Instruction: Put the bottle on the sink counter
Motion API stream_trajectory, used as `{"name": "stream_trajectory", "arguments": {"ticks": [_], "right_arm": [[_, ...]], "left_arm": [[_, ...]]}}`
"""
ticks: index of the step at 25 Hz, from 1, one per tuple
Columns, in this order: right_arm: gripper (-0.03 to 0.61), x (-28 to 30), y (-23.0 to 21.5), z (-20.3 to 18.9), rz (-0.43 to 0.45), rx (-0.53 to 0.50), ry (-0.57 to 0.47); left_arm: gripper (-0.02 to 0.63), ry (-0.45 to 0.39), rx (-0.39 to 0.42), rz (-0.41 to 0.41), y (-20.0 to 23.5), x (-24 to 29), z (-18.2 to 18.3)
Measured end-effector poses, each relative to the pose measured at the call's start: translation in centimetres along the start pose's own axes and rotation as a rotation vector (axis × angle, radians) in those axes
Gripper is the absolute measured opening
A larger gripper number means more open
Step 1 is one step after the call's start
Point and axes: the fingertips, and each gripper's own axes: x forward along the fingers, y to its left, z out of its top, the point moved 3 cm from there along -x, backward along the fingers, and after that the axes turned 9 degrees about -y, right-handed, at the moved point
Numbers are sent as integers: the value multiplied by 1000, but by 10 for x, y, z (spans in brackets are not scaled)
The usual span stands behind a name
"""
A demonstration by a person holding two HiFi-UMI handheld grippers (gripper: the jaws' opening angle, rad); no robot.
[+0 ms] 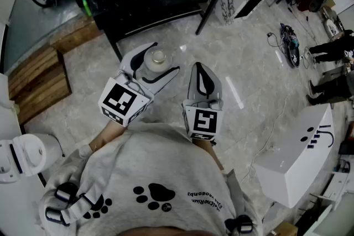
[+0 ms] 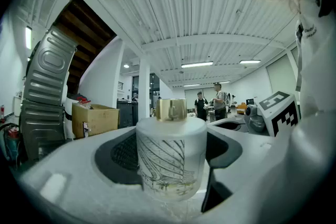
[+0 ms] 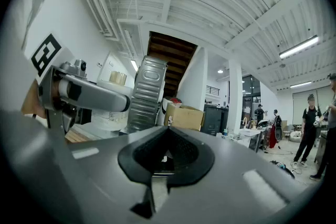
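The left gripper (image 1: 162,58) clamps the bottle (image 2: 169,160), its jaws spread wide and pressing on both sides. The bottle is a squat, frosted-white cylinder held upright. It has fine dark line drawings on its wall and a short shiny gold cap (image 2: 170,109). In the head view it hangs over the pale marbled floor (image 1: 249,69), at 11 o'clock from the person's chest. The right gripper (image 1: 200,68), at the bottle's 4 o'clock, has its jaws closed together on nothing.
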Motion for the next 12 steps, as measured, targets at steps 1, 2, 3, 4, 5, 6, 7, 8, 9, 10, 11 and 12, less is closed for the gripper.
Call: {"name": "stream_trajectory", "arguments": {"ticks": [1, 2, 3, 4, 5, 6, 7, 8, 9, 10, 11, 12], "right_arm": [[2, 0, -2, -1, 0, 0, 1], [2, 0, -3, -1, 1, 0, 0], [2, 0, -5, -2, 4, 1, -2], [2, 0, -6, -2, 8, 2, -4], [2, -1, -8, -3, 11, 2, -6], [2, -2, -10, -2, 13, 1, -7], [2, -2, -12, -2, 13, -1, -7], [2, -3, -15, -3, 11, -3, -6], [2, -4, -17, -4, 12, -4, -6], [2, -5, -19, -5, 17, -2, -8], [2, -6, -20, -5, 25, 2, -14], [2, -7, -21, -5, 31, 6, -21]], "left_arm": [[340, -1, 0, -1, -1, 2, 0], [341, -2, -1, -1, -2, 4, -1], [341, -3, -1, -2, -3, 6, -1], [341, -4, -1, -2, -5, 8, -1], [341, -4, 0, -1, -6, 9, -1], [341, -6, 1, 0, -8, 11, -1], [340, -8, 2, 2, -9, 13, -1], [339, -10, 2, 4, -10, 15, -1], [340, -11, 2, 6, -12, 16, -1], [341, -12, 1, 7, -14, 18, -1], [341, -13, 1, 9, -16, 19, -2], [340, -16, 2, 12, -19, 20, -2]]}}
